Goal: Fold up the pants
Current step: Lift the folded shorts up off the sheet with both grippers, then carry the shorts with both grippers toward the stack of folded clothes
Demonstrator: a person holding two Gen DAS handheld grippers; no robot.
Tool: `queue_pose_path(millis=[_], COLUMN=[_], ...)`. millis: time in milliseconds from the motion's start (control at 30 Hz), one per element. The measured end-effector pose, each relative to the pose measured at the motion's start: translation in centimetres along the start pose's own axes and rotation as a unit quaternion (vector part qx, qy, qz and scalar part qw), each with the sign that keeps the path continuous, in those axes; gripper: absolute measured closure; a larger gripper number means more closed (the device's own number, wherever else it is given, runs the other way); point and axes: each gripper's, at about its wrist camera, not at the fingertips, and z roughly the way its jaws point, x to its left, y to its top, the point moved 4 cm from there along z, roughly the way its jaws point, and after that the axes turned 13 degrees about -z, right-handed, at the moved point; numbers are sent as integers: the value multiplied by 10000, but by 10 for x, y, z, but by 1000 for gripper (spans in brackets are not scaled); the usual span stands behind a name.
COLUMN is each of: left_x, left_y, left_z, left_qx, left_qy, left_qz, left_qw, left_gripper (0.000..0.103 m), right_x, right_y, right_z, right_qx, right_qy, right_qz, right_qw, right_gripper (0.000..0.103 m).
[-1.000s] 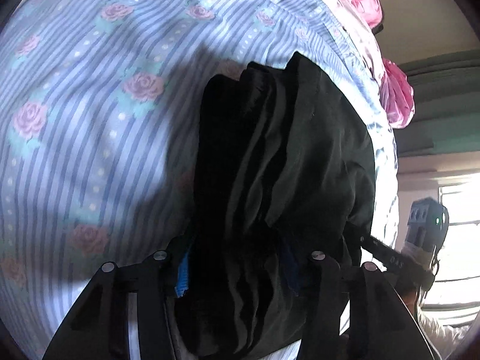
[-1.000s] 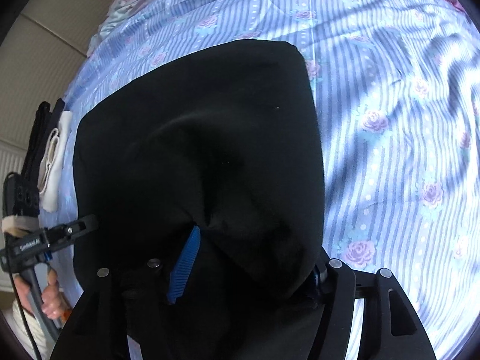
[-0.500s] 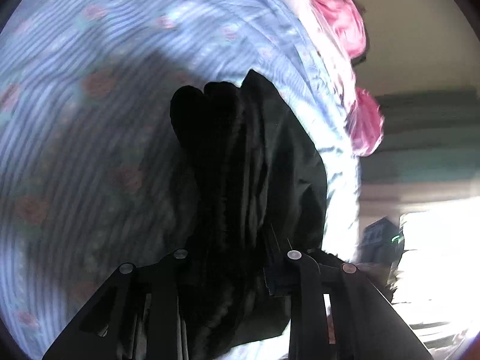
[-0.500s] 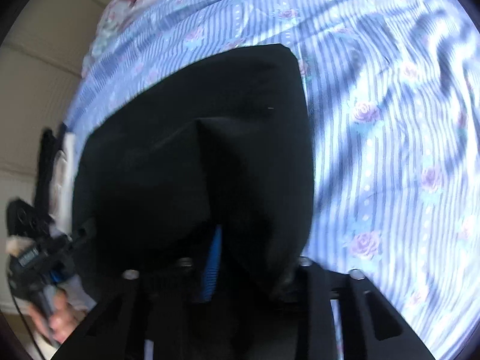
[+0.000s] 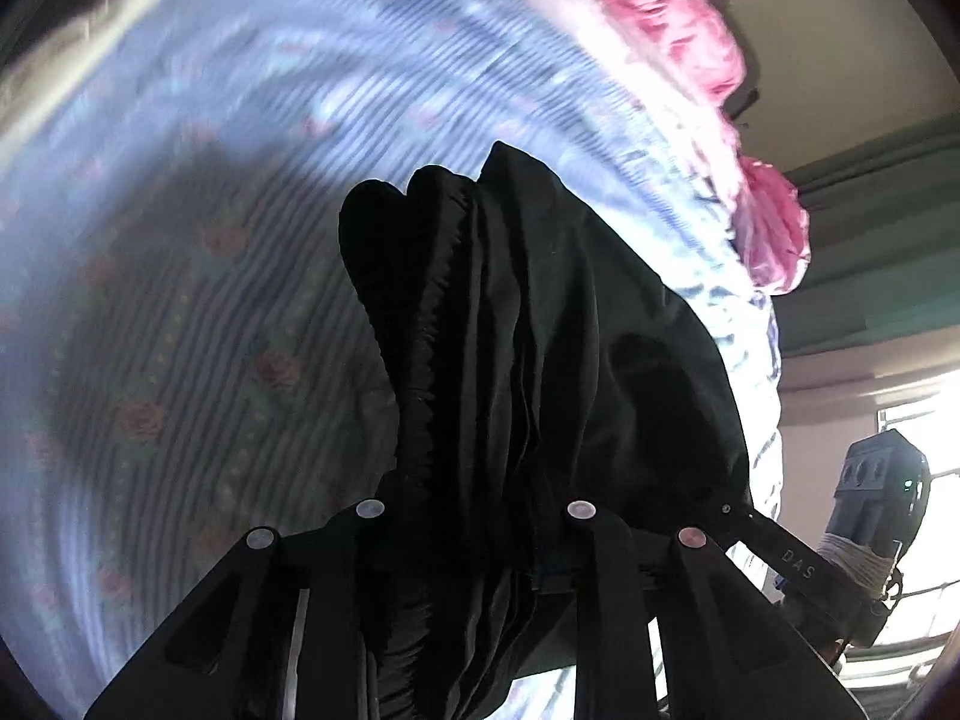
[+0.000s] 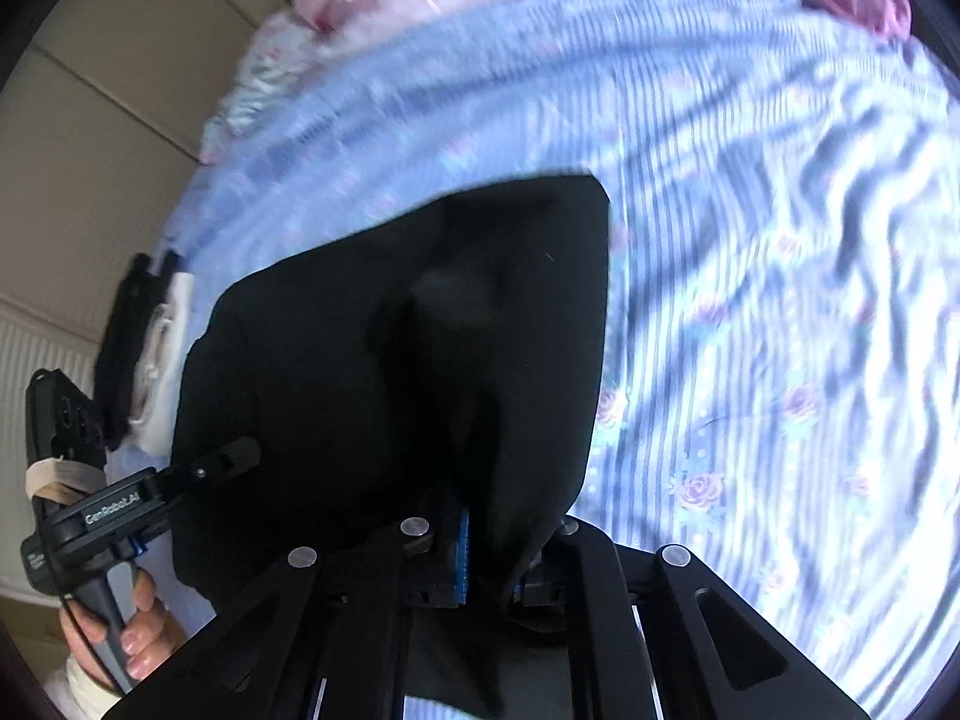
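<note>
2 grippers angle steeply down over the bed, each clamped on the black pants. Nearest the left camera, the left gripper (image 5: 468,546) has a thick gathered bunch of the pants (image 5: 540,360) between its fingers, which are closing on the cloth. The right gripper (image 6: 486,546) is clenched tight on a thin fold of the pants (image 6: 390,360), a blue pad showing beside the cloth. In the right view, a hand (image 6: 129,636) at the lower left grips the handle of the left gripper (image 6: 204,468). From both grips the pants hang down toward the striped, rose-printed bedsheet (image 6: 780,330). At the far end of the bed lies pink bedding (image 5: 678,36).
</note>
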Motion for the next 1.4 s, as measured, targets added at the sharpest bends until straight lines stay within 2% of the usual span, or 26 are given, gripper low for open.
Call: queue_pose_path(millis=[267, 400, 567, 833, 1133, 1267, 1400], left_x=[-31, -46, -63, -70, -52, -29, 4], left_y=[-24, -38, -54, -82, -95, -89, -73], left_z=[-82, -125, -173, -244, -304, -325, -335], left_qx=[-485, -820, -1263, -1956, -2383, -2472, -2379], left_qy=[-96, 28, 108, 152, 8, -148, -148], left_qz=[227, 333, 504, 715, 698, 679, 638], left_qw=[9985, 9961, 9907, 9780, 9687, 9665, 9691], left_gripper=[79, 79, 79, 79, 79, 79, 79], right_x=[33, 54, 90, 134, 184, 205, 237], right_y=[8, 7, 3, -4, -4, -1, 2], right_z=[-77, -116, -160, -215, -239, -231, -211], right_qx=[-427, -601, -959, -1467, -1901, -1926, -1812], right_qy=[32, 177, 110, 370, 656, 702, 662], right_qz=[-404, -666, -1262, -1666, -1957, -1963, -1987], right_qw=[9983, 9958, 9873, 9744, 9598, 9589, 9609], right_gripper=[93, 92, 93, 93, 92, 92, 92])
